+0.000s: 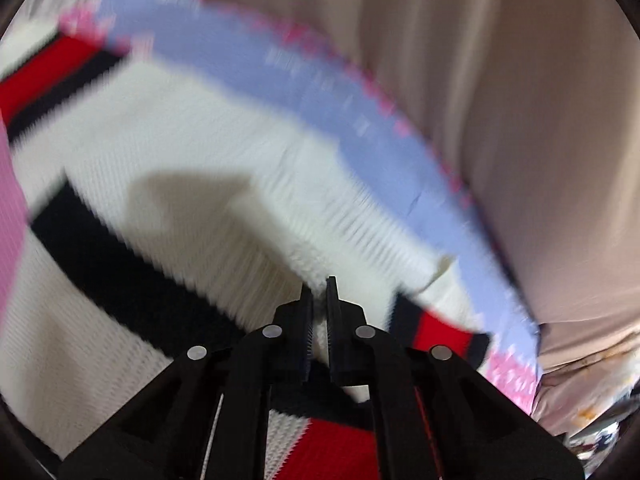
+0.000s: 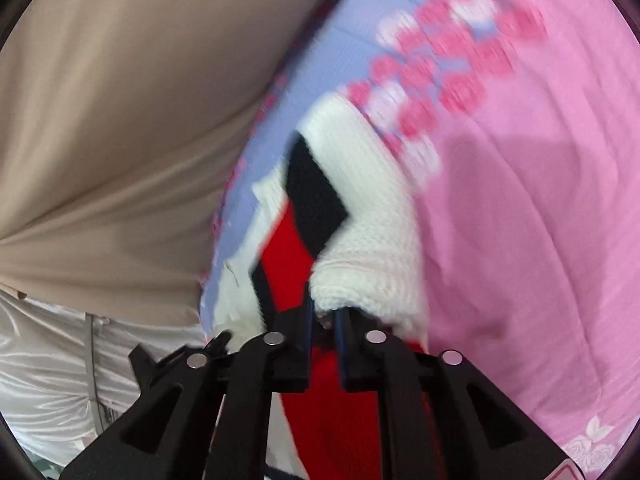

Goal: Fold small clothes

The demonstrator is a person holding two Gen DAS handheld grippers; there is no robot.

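A small white knit sweater (image 1: 168, 136) with black and red bands lies spread on a pink and lavender bedsheet (image 1: 304, 92). My left gripper (image 1: 319, 300) is shut on a fold of the sweater's white knit near its edge. In the right wrist view the same sweater (image 2: 360, 216) is bunched, with a black and red band showing. My right gripper (image 2: 323, 312) is shut on the sweater where white knit meets red. Both views are motion-blurred.
The bedsheet (image 2: 520, 208) is pink with a rose border and a lavender edge. A beige curtain or cloth (image 1: 500, 80) hangs beyond the bed edge and also shows in the right wrist view (image 2: 120, 120). Shiny white fabric (image 2: 48, 380) lies at lower left.
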